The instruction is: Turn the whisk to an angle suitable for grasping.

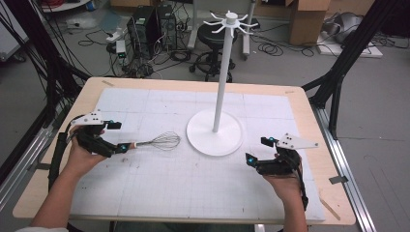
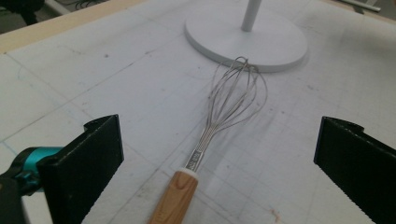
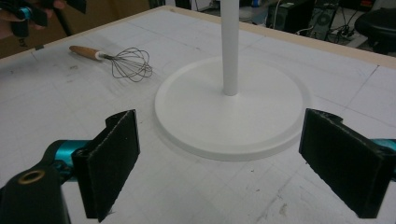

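Between spread left gripper (image 2: 217,163) jaws lies a whisk (image 2: 219,121) — right gripper (image 3: 243,163) jaws spread too.

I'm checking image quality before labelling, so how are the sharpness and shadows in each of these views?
High view: soft and low in detail, even light, faint shadows. Left gripper view: whisk fairly sharp, thin shadow beside its wires, stand base slightly soft. Right gripper view: near tool pads a little blurred, base clear, no glare.

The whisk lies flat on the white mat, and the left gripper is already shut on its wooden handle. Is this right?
Not quite. The whisk does lie flat on the white mat, but the left gripper is open: in the left gripper view its jaws stand wide apart on both sides of the wooden handle, not touching it.
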A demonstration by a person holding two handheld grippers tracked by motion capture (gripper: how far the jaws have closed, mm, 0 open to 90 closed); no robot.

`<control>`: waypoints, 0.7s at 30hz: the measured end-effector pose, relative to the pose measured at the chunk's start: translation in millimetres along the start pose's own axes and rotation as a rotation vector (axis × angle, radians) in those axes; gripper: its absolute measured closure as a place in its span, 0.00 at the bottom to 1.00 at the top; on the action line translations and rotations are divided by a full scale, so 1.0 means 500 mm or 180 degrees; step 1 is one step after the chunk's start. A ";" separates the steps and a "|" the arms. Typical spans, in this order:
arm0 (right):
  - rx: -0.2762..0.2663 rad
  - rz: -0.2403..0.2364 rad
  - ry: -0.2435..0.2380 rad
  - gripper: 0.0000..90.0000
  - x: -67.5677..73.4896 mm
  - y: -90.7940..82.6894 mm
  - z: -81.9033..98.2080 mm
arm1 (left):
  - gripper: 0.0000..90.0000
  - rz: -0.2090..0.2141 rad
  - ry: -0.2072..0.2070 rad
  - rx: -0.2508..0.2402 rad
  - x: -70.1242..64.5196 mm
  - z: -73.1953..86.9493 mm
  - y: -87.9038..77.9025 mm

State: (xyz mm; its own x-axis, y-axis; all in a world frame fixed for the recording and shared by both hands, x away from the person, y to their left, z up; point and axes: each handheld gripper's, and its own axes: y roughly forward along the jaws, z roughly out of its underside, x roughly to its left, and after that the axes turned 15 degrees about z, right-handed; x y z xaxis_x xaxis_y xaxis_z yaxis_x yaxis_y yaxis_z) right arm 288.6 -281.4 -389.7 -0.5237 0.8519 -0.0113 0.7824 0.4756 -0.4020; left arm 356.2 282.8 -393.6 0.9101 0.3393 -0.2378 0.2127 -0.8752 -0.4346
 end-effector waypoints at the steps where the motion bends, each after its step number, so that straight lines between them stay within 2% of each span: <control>1: 0.0006 -0.0005 0.0006 0.12 0.000 0.001 0.000 | 0.02 -0.0021 -0.0024 0.0079 0.008 0.002 0.002; 6: -0.0007 -0.0004 -0.0003 0.12 -0.001 0.001 0.001 | 0.02 -0.0016 -0.0046 0.0203 0.014 0.007 0.011; 9: 0.0010 -0.0002 0.0016 0.12 -0.002 0.001 0.001 | 0.02 -0.0042 -0.0050 0.0369 0.022 0.014 0.023; 11: 0.0012 0.0003 0.0012 0.12 -0.001 0.001 0.002 | 0.02 -0.0045 -0.0077 0.0396 0.025 0.016 0.026; 13: 0.0007 -0.0001 0.0002 0.12 -0.001 0.002 0.001 | 0.02 -0.0062 -0.0108 0.0520 0.033 0.022 0.036; 17: 0.0020 -0.0003 0.0002 0.12 0.000 0.003 0.002 | 0.02 -0.0079 -0.0120 0.0622 0.040 0.026 0.047; 19: 0.0035 -0.0003 -0.0007 0.12 0.001 0.005 0.002 | 0.02 -0.0101 -0.0166 0.0725 0.050 0.032 0.054; 21: 0.0041 0.0004 -0.0023 0.12 0.001 0.006 0.002 | 0.02 -0.0110 -0.0199 0.0758 0.054 0.034 0.056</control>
State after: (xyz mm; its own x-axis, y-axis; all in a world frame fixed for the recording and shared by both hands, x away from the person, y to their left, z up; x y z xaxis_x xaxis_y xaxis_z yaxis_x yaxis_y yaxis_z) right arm 290.5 -279.7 -392.1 -0.5251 0.8509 -0.0183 0.7787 0.4716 -0.4138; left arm 380.6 273.5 -426.9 0.8785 0.3947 -0.2692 0.1469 -0.7593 -0.6340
